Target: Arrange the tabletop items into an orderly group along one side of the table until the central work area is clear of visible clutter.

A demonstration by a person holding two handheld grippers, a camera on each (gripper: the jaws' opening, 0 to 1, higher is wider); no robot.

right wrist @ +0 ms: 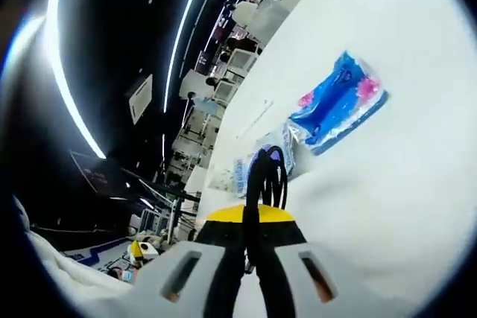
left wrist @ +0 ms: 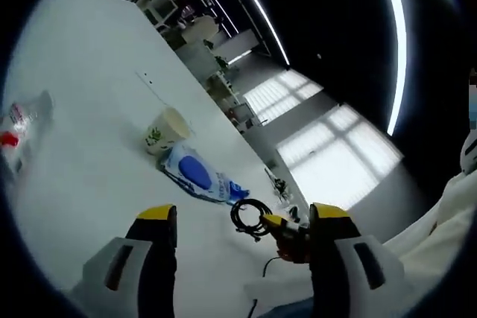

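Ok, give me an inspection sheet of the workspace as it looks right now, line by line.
Surface: white table, mostly bare in the middle.
Job's things: paper cup lying on its side; blue-and-white pouch beside it; plastic bottle with a red label at the far edge; blue packet with pink marks lying flat.
Clutter: nothing seen.
Grippers: left gripper open, holding nothing; right gripper shut on the black cable.
Cables: black cable coiled, held by the right gripper.
Surroundings: dark ceiling with light strips, bright windows, shelving behind.
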